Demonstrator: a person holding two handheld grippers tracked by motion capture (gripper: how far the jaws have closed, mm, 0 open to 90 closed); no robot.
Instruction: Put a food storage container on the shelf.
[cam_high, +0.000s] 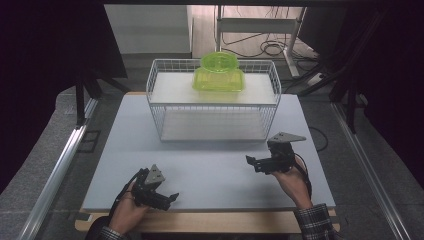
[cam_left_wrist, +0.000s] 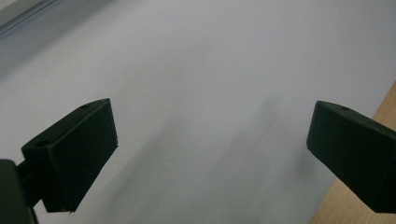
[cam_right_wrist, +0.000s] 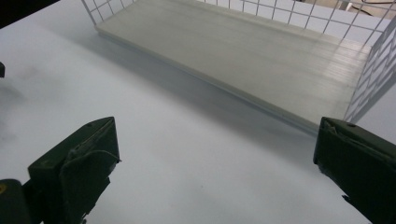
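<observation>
Both grippers, left (cam_high: 172, 196) and right (cam_high: 248, 160), gape wide, empty; wire rack (cam_high: 212, 100) lies crosswise.

Dim overall; table (cam_high: 210, 170) evenly lit, dark periphery. Left gripper view blurred, perhaps motion; soft shadows.

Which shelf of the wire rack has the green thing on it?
The top shelf of the white wire rack holds the green container. The bottom shelf is bare.
</observation>
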